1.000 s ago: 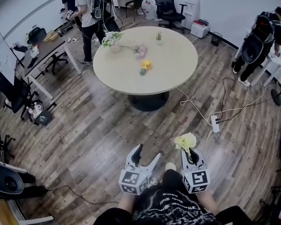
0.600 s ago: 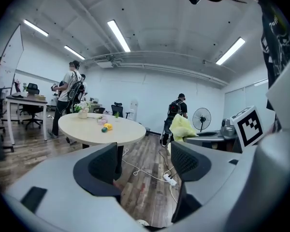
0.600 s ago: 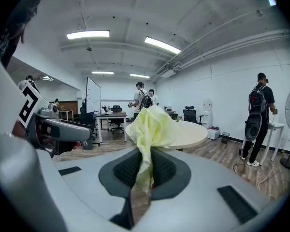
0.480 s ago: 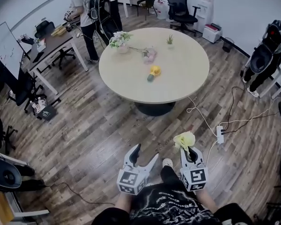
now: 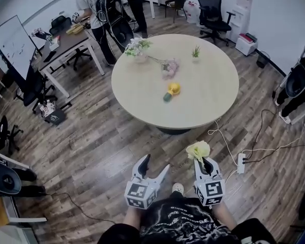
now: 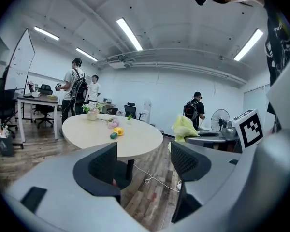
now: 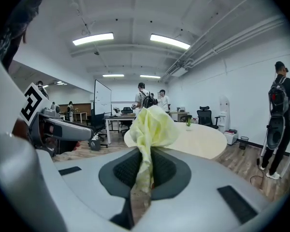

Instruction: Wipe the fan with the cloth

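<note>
Clamping cloth (image 5: 199,150) in right hand-held gripper (image 5: 206,162), left hand-held gripper (image 5: 156,163) gaping, fan (image 5: 173,89) far across floor (image 5: 117,136)

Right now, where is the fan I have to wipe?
In the head view the small yellow fan lies near the middle of the round table, straight ahead, just this side of the pink flowers.

Head view high, steeply down, gripper views low, level, forward, all sharing distant round table (image 5: 208,100)
</note>
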